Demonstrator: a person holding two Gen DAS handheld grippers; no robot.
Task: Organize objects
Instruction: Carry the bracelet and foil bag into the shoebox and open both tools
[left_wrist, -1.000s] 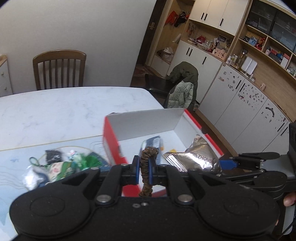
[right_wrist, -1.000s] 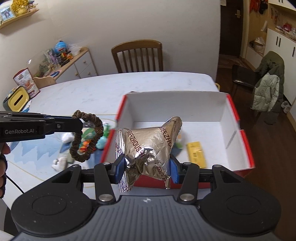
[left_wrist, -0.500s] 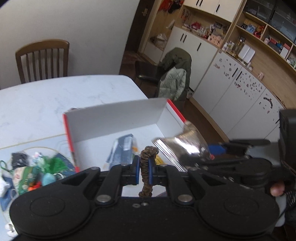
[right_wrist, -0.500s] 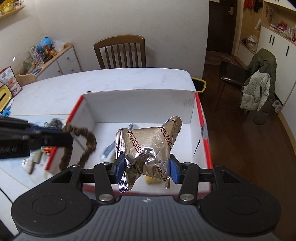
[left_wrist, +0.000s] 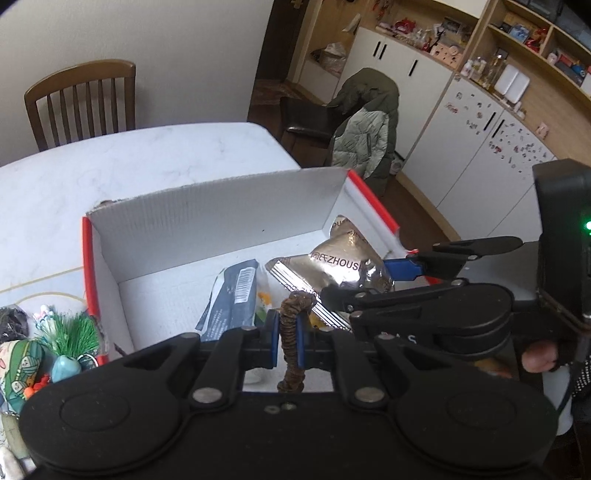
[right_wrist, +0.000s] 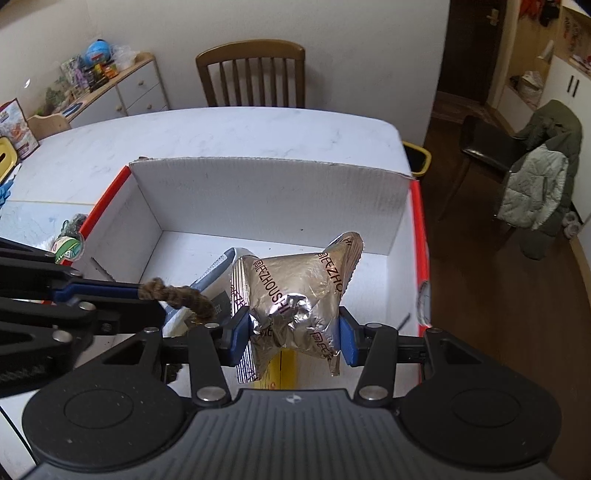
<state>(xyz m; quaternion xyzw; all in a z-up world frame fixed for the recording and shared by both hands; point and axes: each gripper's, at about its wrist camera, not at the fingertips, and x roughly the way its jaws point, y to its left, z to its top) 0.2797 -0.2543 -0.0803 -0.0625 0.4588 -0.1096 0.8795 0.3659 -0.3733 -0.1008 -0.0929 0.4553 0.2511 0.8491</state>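
Observation:
A white cardboard box with red edges (left_wrist: 207, 221) (right_wrist: 273, 192) lies open on the marble table. My left gripper (left_wrist: 287, 338) (right_wrist: 140, 293) is shut on a brown braided hair tie (left_wrist: 290, 332) (right_wrist: 177, 295), held over the box's near left part. My right gripper (right_wrist: 293, 332) (left_wrist: 391, 275) is shut on a crumpled silver foil snack bag (right_wrist: 295, 291) (left_wrist: 332, 264), above the box's middle. Inside the box lie a dark blue packet (left_wrist: 236, 291) (right_wrist: 210, 277) and a yellow item (right_wrist: 284, 369), partly hidden under the bag.
Small loose objects, among them a green tassel (left_wrist: 74, 332) and a patterned pouch (left_wrist: 22, 362), lie on a mat left of the box. A wooden chair (right_wrist: 251, 77) stands behind the table. A jacket-draped chair (right_wrist: 535, 177) and cabinets stand to the right.
Both grippers have moved further over the box, bringing the hair tie from beside its left wall to above its inside. The foil bag stays gripped.

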